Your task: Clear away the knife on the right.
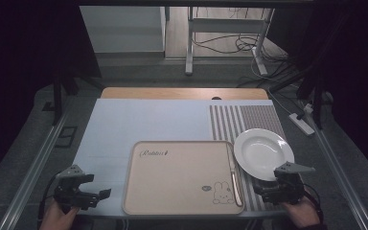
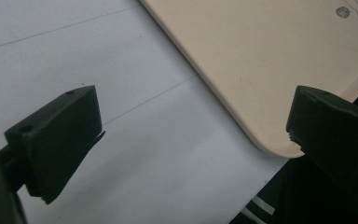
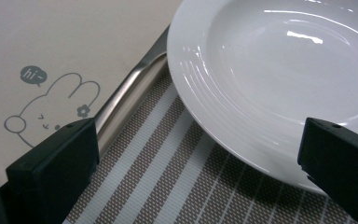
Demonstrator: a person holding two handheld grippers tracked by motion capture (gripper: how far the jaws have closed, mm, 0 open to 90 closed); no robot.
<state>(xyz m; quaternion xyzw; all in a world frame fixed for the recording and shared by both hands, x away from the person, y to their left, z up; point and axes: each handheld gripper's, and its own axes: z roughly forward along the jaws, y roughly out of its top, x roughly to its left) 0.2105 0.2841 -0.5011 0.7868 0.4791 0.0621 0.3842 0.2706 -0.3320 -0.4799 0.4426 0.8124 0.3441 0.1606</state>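
**Two open tools flank tray and plate on bench**

A beige tray (image 1: 182, 177) printed with a rabbit lies at the near middle of the bench (image 1: 124, 124), on a pale mat. A knife (image 1: 233, 175) rests along the tray's right edge. Just right of it, a bare white plate (image 1: 263, 153) sits on a striped mat (image 1: 249, 120), its rim overlapping the tray's corner. The right tool (image 1: 268, 190), jaws spread wide and gripping nothing, hovers at the plate's near rim. The left tool (image 1: 93, 197), jaws likewise apart and unladen, sits beside the tray's near left corner, over the pale mat.
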